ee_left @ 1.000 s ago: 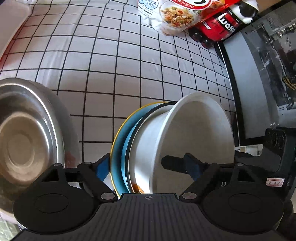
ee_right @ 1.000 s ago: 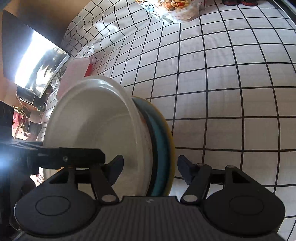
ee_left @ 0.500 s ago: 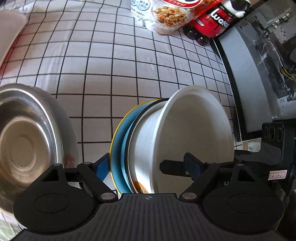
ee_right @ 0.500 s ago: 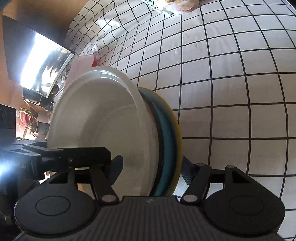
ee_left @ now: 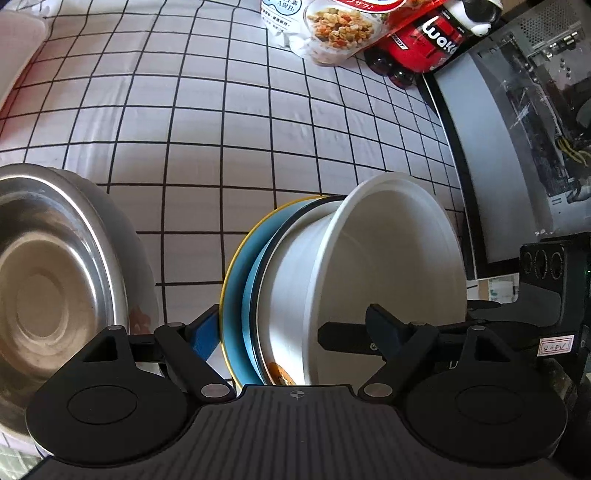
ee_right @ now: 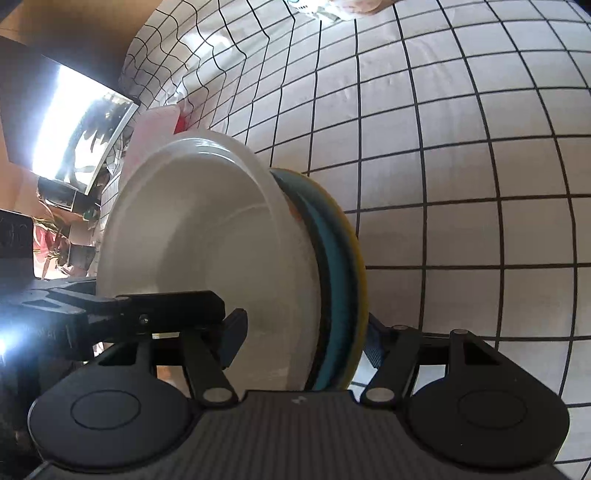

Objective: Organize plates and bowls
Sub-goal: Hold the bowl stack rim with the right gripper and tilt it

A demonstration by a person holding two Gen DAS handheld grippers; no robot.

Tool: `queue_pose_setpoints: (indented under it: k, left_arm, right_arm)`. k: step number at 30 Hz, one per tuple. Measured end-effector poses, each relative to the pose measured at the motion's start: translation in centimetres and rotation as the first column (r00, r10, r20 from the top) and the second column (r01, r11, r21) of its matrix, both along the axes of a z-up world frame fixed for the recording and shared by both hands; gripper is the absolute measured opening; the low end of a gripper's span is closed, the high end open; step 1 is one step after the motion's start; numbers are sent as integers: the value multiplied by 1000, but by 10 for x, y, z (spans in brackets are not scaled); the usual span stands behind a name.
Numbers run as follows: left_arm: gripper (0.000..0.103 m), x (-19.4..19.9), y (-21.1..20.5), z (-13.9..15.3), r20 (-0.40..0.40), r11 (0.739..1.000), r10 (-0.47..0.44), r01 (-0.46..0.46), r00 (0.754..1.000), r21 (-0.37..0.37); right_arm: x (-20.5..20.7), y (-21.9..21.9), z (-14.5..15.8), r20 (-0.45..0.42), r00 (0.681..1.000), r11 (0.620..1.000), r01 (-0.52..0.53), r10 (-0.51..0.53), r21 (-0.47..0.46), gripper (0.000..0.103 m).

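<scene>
A stack of dishes stands on edge over the checked cloth: a white bowl [ee_left: 388, 266], a dark-rimmed dish and a blue plate with a yellow rim [ee_left: 236, 295]. My left gripper [ee_left: 295, 332] is shut on the stack, one finger behind the plate and one inside the bowl. In the right wrist view my right gripper [ee_right: 303, 339] clamps the same white bowl [ee_right: 207, 251] and blue plate [ee_right: 340, 258] from the opposite side. A steel bowl [ee_left: 48, 280] lies at the left.
A cereal bag [ee_left: 332, 29] and a red bottle pack [ee_left: 424, 40] sit at the cloth's far edge. A computer case [ee_left: 517, 147] bounds the right side. A pink-white container [ee_right: 155, 129] and a bright pane [ee_right: 74, 129] lie beyond the stack.
Both grippers keep their hold on the stack. The views have shifted only slightly; nothing was let go or picked up.
</scene>
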State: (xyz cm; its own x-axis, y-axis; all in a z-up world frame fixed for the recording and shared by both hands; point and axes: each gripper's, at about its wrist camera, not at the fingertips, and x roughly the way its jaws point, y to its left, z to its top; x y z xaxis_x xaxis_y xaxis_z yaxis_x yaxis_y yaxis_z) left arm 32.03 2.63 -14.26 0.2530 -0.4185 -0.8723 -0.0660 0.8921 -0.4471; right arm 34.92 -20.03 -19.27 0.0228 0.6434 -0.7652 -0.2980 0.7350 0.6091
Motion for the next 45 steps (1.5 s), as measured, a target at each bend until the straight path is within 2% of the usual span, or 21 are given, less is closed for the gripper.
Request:
queue_pose_setpoints:
  k: [11,21,30,36,45]
  left_arm:
    - [86,-2,-3,1,4,1000,13,-13,1000,5]
    - [86,-3,-4,0,5,1000,4,-4,1000,14]
    - [86,-5,-4,0,20,999,-35,35,999,1]
    - [86,-3,-2,0,6,999,-28,28,1000,-21]
    - [86,-2,-7,-1,3,999,-42,42,999,-4]
  right_arm:
    - [3,0,-1,-2,1000,1000,-14,14,5,66]
    - [-1,1,4,82,996,998,-31,35,-48,66]
    - [7,-12,-4,42,998,998,54,-54,17,66]
    - [6,-7,0,74,997,1000,24,-23,-10,65]
    - [8,-5,0,71,997,999,19,-17,-29,66]
